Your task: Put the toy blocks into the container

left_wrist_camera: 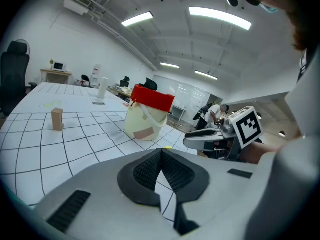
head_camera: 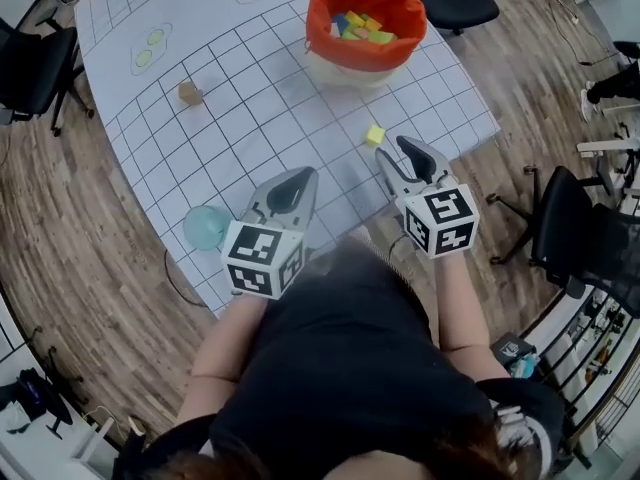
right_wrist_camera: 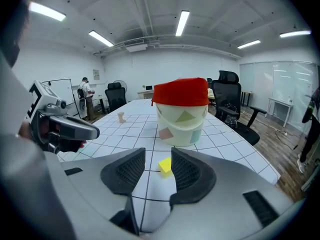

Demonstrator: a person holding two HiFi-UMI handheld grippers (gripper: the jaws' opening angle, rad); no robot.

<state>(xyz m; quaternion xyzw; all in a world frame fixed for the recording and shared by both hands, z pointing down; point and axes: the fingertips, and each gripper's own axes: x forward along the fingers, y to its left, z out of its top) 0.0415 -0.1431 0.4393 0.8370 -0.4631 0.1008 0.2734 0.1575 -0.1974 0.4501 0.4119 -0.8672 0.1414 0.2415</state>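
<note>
Trouble here would come from a poor pinch. The right gripper (right_wrist_camera: 157,155) holds its jaws apart and empty, lined up on the yellow block (right_wrist_camera: 165,166). The block lies on the table (head_camera: 250,118) short of the container (head_camera: 318,13), and sits nearer one jaw than the other. Closing off-centre could catch a corner and flick the small block across the smooth sheet, perhaps towards the table edge. The left gripper (left_wrist_camera: 161,151), jaws shut on nothing, hovers close beside and could jog the right one.
</note>
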